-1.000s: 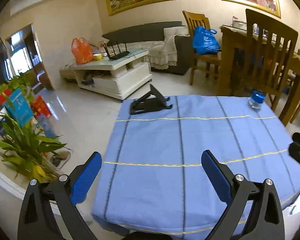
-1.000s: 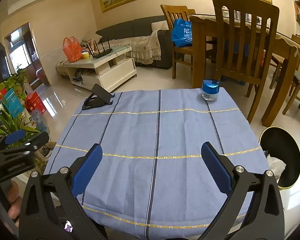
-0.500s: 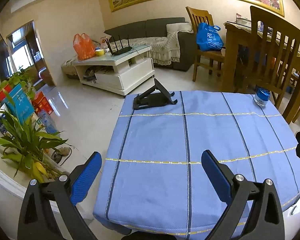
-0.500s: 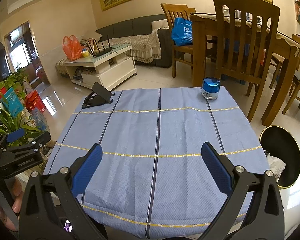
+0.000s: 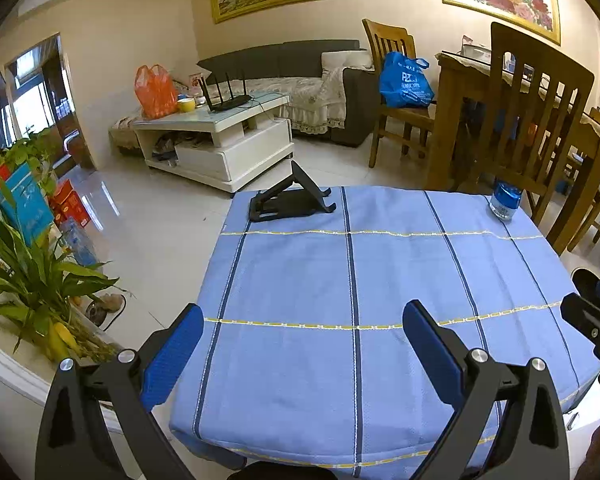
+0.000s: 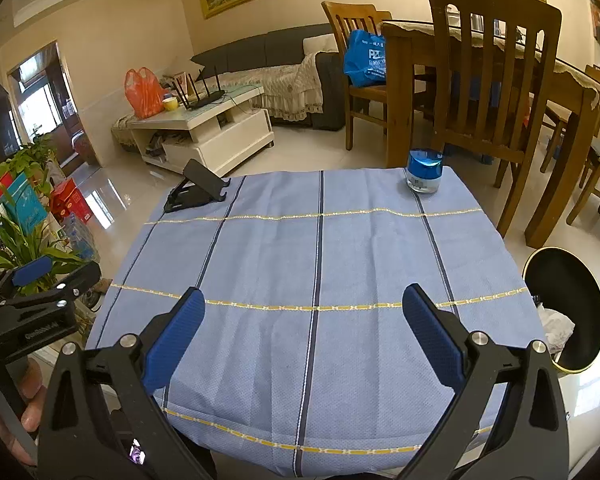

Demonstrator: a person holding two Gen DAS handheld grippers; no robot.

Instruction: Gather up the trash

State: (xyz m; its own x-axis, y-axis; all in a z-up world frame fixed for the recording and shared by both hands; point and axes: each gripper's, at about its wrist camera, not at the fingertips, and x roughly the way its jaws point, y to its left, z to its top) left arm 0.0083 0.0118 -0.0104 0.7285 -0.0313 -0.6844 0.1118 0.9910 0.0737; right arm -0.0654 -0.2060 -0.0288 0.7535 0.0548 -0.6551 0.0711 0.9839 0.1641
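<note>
Both grippers stood wide open and empty: the left gripper (image 5: pixel 302 334) and right gripper (image 6: pixel 302 316) hovered over the near edge of the blue tablecloth (image 6: pixel 320 264). Crumpled white trash (image 6: pixel 558 326) lay in the black bin (image 6: pixel 580 280), right of the right gripper. A blue-capped jar (image 6: pixel 424 170) stood far ahead.

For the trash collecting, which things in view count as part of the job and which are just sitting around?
Part of the job:
- bin, with crumpled paper inside
- left hand-held gripper, open
- right hand-held gripper, open

Just sitting around:
- phone stand
- jar with blue lid
- tablecloth
</note>
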